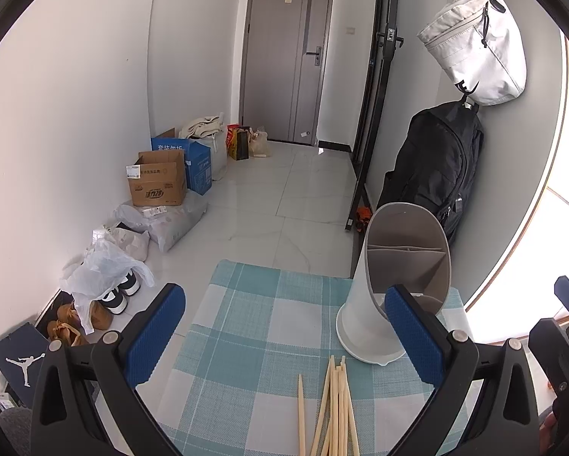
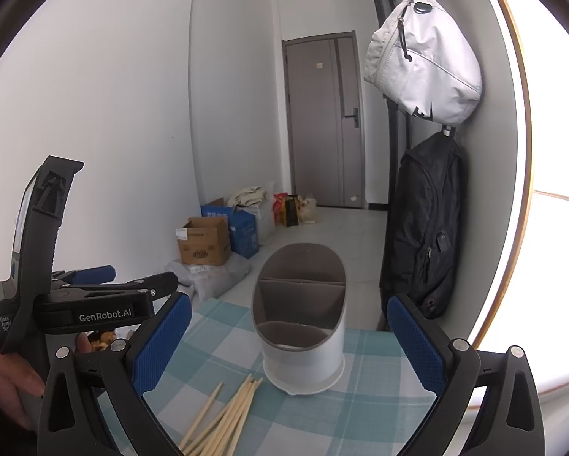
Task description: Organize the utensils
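We see the left gripper (image 1: 284,334) with its blue-padded jaws spread wide and holding nothing, poised above a desk (image 1: 246,342) covered in a teal-and-white checked cloth. The right gripper (image 2: 288,345) likewise has its jaws wide apart and empty. Between them we find the utensil holder (image 2: 303,345), a white oval cup with a grey divided insert, standing upright on the cloth toward its far edge. A loose bundle of wooden chopsticks (image 2: 227,414) lies flat on the cloth just in front of the holder, its tips close to the base; we cannot tell whether they touch it. In the right wrist view a hand (image 2: 3,380) grips the left gripper's handle. A white bag (image 2: 421,64) and a black backpack (image 2: 425,228) hang on the wall beyond.
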